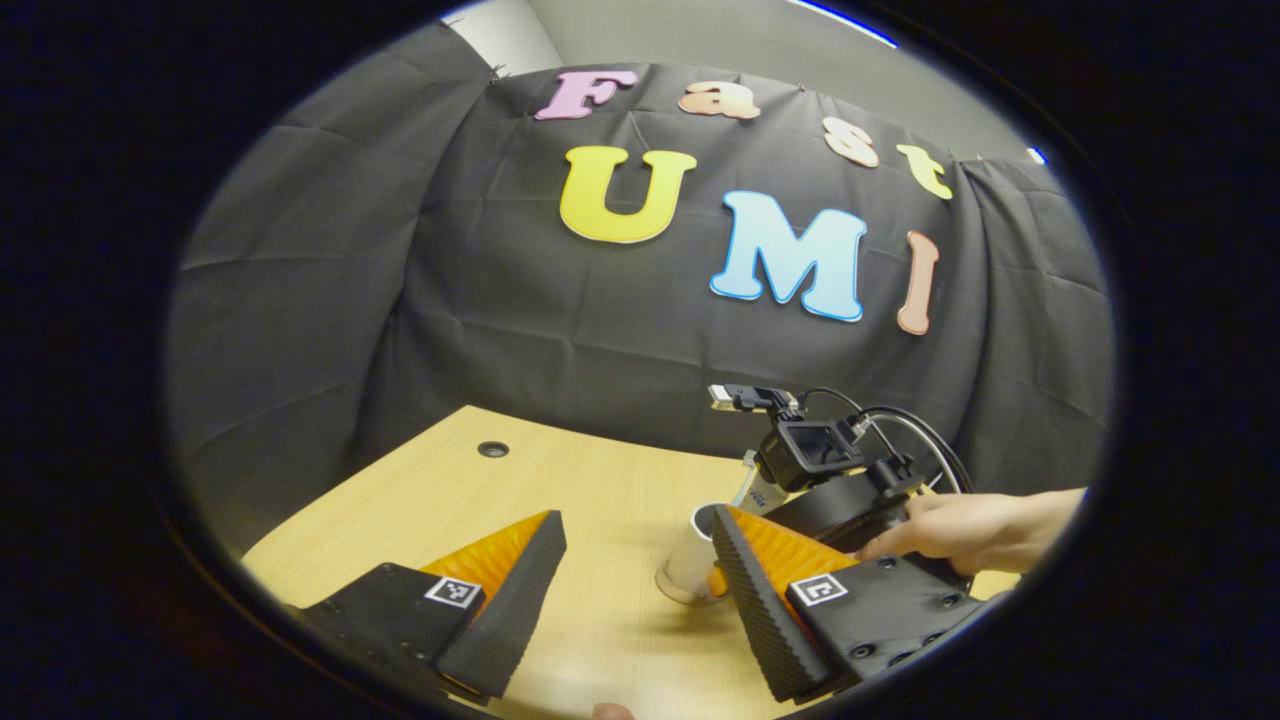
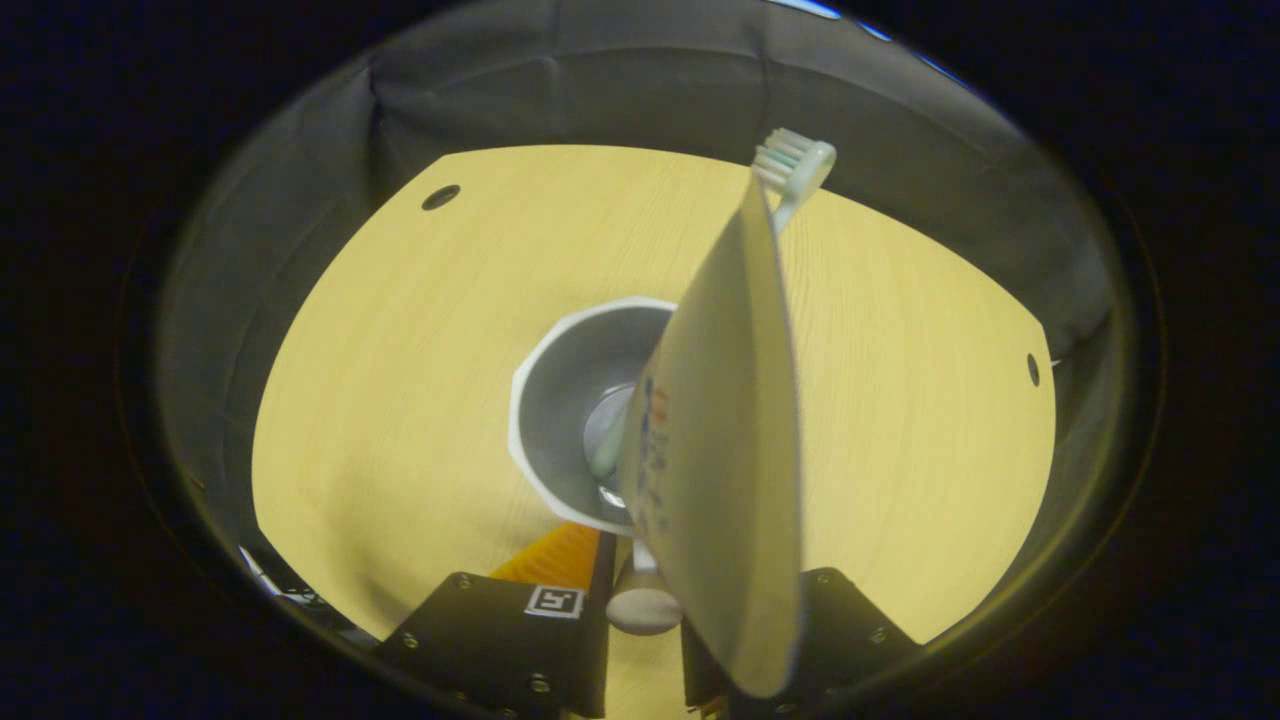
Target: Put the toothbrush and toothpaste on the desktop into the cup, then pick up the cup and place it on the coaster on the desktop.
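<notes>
The counter (image 2: 400, 330) spreads pale wood across the right gripper view, with the cup (image 2: 560, 420) standing at its centre and, in the left gripper view, appearing at 3 o'clock (image 1: 692, 560) on what looks like a round coaster (image 1: 672, 590), though that is too small to be sure.

The toothpaste (image 2: 720, 480) is a broad tube running from 6 o'clock up to 12 o'clock in the right gripper view, pinched near its cap between the 2 fingers of the right gripper (image 2: 645, 600); they are nearly closed, pressing the tube from either side. The tube hangs over the cup's 3 o'clock rim rather than its middle.

The toothbrush (image 2: 795, 165) already stands in the cup, head up at 12 o'clock and handle down inside.

The step in hand is judged to be dropping the toothpaste in. To do it well, shift the tube toward 9 o'clock until its lower end clears the rim, tilt it beside the brush, lower, then release.

The left gripper (image 1: 640, 600) hangs spread wide with nothing between its fingers, just beside the cup; it could steady it.
</notes>
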`<state>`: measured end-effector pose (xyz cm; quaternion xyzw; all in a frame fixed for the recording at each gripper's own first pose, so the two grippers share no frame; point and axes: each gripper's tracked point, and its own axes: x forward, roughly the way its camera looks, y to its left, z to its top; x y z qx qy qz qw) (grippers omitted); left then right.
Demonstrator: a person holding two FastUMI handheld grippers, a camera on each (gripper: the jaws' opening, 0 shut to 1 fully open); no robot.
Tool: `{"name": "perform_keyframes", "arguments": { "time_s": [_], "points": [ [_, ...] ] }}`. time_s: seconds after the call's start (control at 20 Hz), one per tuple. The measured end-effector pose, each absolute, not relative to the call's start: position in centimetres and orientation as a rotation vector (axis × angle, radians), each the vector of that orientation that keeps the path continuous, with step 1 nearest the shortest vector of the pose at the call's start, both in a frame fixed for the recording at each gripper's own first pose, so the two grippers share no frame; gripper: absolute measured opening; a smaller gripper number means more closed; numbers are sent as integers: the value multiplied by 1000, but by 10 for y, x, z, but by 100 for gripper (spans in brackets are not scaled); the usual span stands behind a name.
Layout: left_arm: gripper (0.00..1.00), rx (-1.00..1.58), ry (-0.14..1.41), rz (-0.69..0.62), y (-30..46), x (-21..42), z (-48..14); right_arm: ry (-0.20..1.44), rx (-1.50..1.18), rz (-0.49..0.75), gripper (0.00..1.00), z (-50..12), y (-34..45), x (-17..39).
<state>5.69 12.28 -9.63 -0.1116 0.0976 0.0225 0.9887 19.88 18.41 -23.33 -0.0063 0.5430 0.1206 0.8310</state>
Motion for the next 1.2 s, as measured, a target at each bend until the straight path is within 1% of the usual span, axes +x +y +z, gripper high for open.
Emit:
{"name": "perform_keyframes", "arguments": {
  "time_s": [0.05,0.1,0.15,0.2,0.25,0.3,0.35,0.4,0.45,0.6,0.65,0.7,0.75,0.8,0.85,0.9,1.05,1.2],
  "points": [
    [96,-223,194,47,122,57,-95,1145,-17,257,32,-227,180,194],
    [96,-222,192,50,123,57,-95,1134,-11,271,33,-225,180,195],
    [96,-219,191,53,123,57,-95,1126,-9,277,38,-224,179,194],
    [99,-218,191,54,122,57,-94,1108,-7,285,45,-217,178,194],
    [96,-217,190,55,122,57,-93,1090,-4,291,52,-213,176,194],
    [96,-214,187,58,121,56,-91,1075,13,305,53,-205,177,191],
    [96,-210,186,58,120,57,-90,1064,24,310,62,-198,176,187],
    [96,-205,182,57,118,57,-88,1051,31,315,65,-193,173,185],
    [93,-200,181,55,117,58,-87,1036,40,315,68,-188,170,181],
    [93,-188,177,43,108,57,-82,999,70,309,68,-172,153,166],
    [96,-185,176,42,105,59,-82,982,80,304,68,-166,147,161],
    [96,-186,174,37,101,59,-81,963,89,295,68,-161,140,156],
    [93,-185,176,36,98,60,-79,943,95,284,68,-154,131,149],
    [96,-184,176,34,95,62,-79,917,105,270,68,-145,122,143],
    [96,-183,174,31,90,62,-78,883,114,256,68,-135,114,137],
    [93,-179,172,26,85,62,-75,842,120,236,68,-124,103,132],
    [96,-165,150,13,75,62,-59,725,125,168,67,-99,73,117],
    [93,-150,127,-2,58,56,-42,599,129,113,67,-77,46,107]
  ]
}}
